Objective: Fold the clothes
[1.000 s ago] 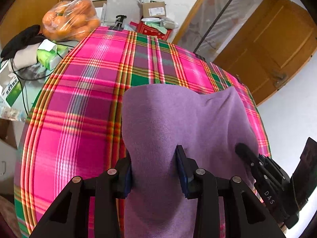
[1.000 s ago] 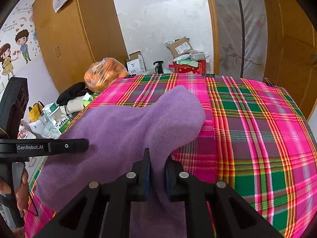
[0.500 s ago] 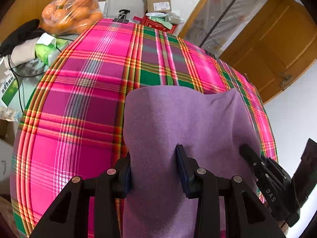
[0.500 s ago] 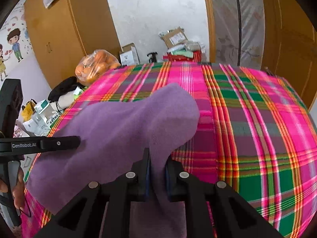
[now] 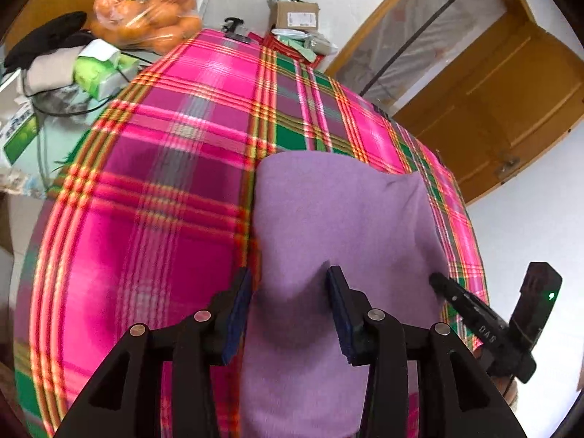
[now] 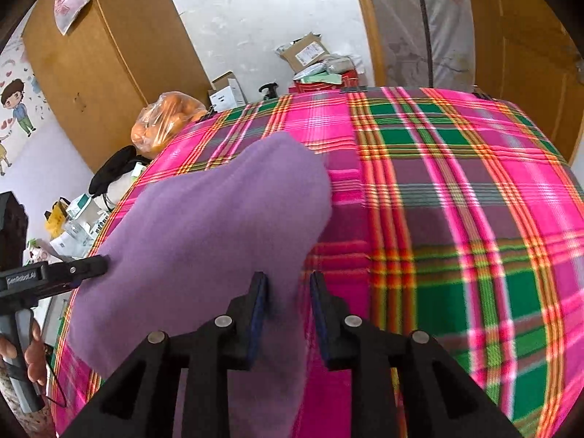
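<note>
light: bright, even daylight | blur: motion smear near bottom | edges: fisheye bend, dark corners

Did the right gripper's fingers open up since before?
Yes. The right gripper now shows a wider gap; its fingers had pinched the purple cloth tightly.

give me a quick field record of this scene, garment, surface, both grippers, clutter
garment: purple cloth, plain, draped over the table's near edge
surface: table under a pink and green plaid tablecloth
left gripper: fingers apart, cloth between them
right gripper: fingers apart, cloth edge between them
clutter: bag of oranges and cardboard box beyond the far edge
stage: fold not finished, cloth hangs off the near side
</note>
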A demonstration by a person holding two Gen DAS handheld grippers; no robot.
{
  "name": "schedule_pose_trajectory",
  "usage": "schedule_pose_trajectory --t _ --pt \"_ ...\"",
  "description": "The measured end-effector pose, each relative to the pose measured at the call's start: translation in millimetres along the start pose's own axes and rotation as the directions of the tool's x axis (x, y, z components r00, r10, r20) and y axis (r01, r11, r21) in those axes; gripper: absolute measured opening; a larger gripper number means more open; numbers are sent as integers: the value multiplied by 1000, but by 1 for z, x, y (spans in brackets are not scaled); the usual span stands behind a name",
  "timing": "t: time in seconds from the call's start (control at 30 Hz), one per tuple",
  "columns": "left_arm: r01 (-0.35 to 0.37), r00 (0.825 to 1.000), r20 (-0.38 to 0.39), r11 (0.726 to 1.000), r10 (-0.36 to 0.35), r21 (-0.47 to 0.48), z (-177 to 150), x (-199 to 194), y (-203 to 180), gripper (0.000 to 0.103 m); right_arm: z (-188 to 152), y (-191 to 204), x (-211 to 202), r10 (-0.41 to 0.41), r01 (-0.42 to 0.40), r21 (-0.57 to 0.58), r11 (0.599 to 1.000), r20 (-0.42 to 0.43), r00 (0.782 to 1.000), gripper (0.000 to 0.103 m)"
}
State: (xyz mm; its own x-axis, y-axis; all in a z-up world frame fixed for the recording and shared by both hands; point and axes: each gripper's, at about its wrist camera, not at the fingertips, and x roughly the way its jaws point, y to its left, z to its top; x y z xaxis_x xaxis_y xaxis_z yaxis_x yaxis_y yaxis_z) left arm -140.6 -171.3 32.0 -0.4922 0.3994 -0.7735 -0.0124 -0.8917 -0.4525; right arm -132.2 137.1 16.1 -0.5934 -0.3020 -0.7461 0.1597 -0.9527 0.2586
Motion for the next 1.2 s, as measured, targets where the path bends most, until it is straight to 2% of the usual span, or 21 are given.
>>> schedule_pose_trajectory --t 0.1,0.27,0.33,0.47,0.53,0.77,0.87,1.0,1.2 --pt "-35 999 18 999 34 12 -10 -8 -1 45 -7 4 -15 -12 12 -10 1000 30 999 24" --pt "-45 999 27 999 45 3 -21 -13 4 45 -25 19 -40 62 -55 -74 996 94 994 21" --pt "-41 999 32 999 41 -7 -24 -13 7 45 -31 27 -42 94 -86 -106 991 78 992 18" --pt "-42 998 49 999 43 -20 -30 -13 9 46 -45 33 -32 104 -102 -121 987 15 994 18" --pt "-48 997 55 999 49 -16 -33 -13 8 47 -51 33 -25 95 -96 -122 988 -10 995 18" --pt "-51 997 55 998 52 -26 -48 -18 9 47 -61 36 -33 46 -46 -125 991 -6 999 18" --pt "-43 998 44 999 44 -34 -58 -21 10 47 -66 35 -37 34 -34 -120 992 -7 999 18" --pt "-86 996 2 996 87 -25 -71 -23 6 47 -77 35 -46 15 -17 -114 993 -16 1000 18" --pt "-86 996 -12 996 86 13 -98 -24 -8 44 -93 45 -55 3 -8 -129 992 -38 999 18"
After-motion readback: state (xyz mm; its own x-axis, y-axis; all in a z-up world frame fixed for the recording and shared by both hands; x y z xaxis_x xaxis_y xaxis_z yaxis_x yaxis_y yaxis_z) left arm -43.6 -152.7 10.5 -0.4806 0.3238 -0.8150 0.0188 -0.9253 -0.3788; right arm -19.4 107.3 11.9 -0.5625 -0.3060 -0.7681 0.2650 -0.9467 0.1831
